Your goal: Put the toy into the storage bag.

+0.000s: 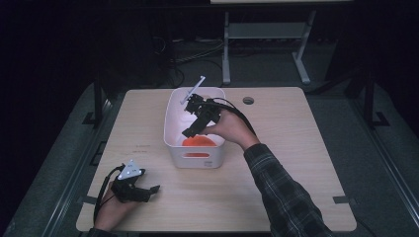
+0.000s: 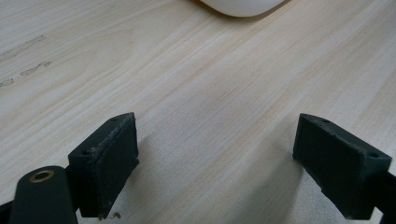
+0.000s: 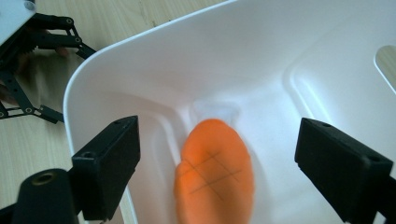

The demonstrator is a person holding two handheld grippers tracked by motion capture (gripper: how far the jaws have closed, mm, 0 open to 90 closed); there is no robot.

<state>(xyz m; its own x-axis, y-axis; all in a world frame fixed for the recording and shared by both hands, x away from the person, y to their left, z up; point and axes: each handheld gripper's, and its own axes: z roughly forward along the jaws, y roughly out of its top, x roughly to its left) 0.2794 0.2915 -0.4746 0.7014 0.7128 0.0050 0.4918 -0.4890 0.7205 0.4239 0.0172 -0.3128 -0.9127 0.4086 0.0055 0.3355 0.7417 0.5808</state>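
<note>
orange disc [image 3: 215, 170], marked with thin crossed lines, lay on the floor of the white bin [image 1: 173, 116] near its front wall, blurred in the right gripper view. right gripper [image 1: 190, 131] hung over the bin, its fingers [image 3: 109, 163] spread wide to either side of the disc with nothing gripped. left gripper [image 1: 150, 190] rested on the bench [image 1: 296, 148] near the front left corner, well apart from the bin, its fingers [image 2: 107, 161] wide open over bare wood.

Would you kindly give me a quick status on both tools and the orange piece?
Right tool open over white bin. Orange piece lying in bin, not gripped. Left tool open, resting on table. Nothing in the way.
</note>
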